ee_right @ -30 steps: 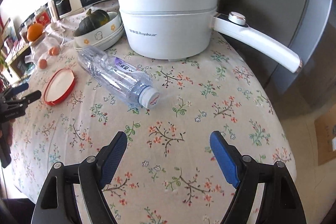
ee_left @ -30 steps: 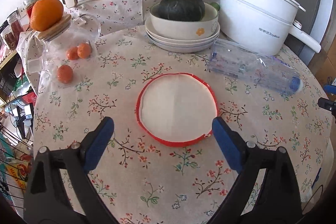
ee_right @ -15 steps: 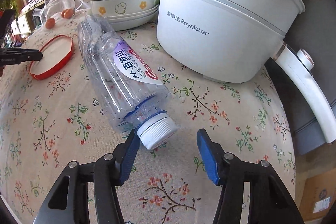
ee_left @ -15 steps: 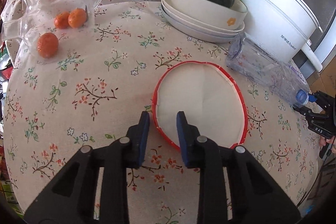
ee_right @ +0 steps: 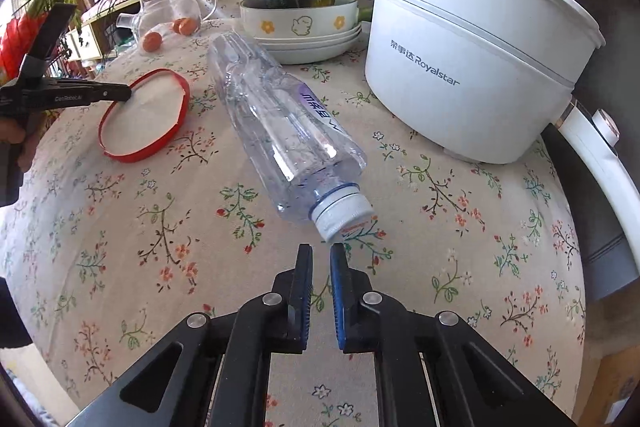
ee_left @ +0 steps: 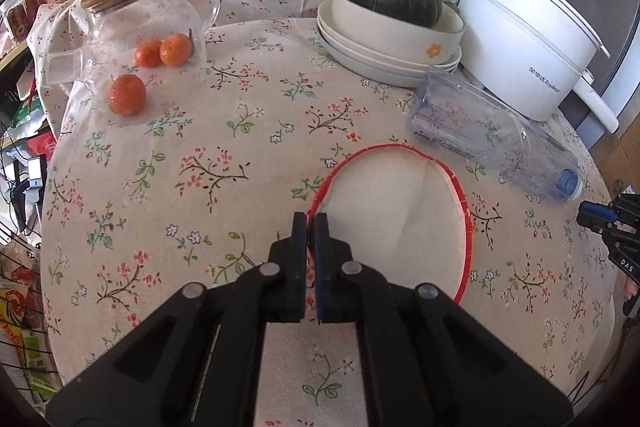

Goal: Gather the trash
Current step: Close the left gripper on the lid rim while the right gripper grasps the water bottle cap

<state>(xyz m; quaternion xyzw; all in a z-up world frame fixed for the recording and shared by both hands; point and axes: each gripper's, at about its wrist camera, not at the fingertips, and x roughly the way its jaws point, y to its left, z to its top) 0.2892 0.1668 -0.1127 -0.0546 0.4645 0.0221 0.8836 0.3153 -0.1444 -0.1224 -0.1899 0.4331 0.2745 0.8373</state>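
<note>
My left gripper [ee_left: 311, 217] has just closed its fingers on the near rim of the round red-rimmed white lid [ee_left: 394, 223], pinching it where it lies flat on the floral-clothed surface [ee_left: 200, 187]. My right gripper [ee_right: 321, 251] has also just been closing; its fingers stand almost together with nothing between them, just short of the white cap of the clear plastic bottle [ee_right: 280, 123] lying on its side. Behind the bottle sits a white electric pot [ee_right: 472, 67].
</note>
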